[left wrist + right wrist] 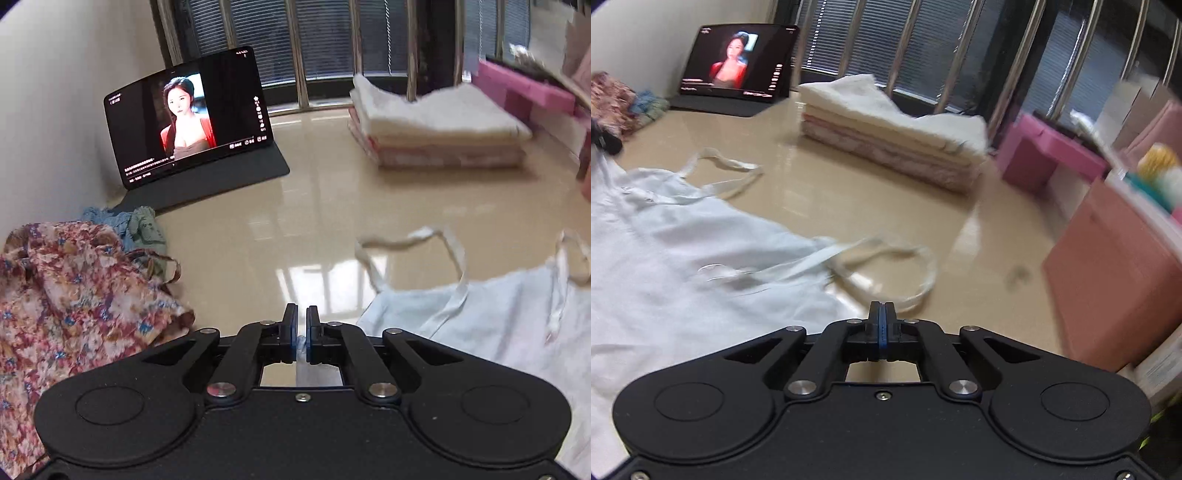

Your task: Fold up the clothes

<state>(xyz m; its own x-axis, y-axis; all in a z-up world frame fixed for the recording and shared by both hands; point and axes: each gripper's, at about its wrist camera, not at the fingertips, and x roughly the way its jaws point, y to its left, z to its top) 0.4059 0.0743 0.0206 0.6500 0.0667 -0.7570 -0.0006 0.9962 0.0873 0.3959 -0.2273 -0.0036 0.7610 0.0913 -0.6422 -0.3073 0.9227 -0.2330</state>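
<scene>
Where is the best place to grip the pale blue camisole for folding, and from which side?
Probably at the top corners of the camisole, where each strap joins the body, one hand-held gripper per corner, coming from above. The body lies spread flat on the floor; the loose looped straps would only slip.

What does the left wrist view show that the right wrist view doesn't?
Only the left wrist view shows the left gripper, jaws a sliver apart with a bit of pale blue cloth between them. Only the right wrist view shows the right gripper, jaws closed, and the salmon-pink box. Both show the pale blue strappy top, floral garment, tablet and folded stack.
</scene>
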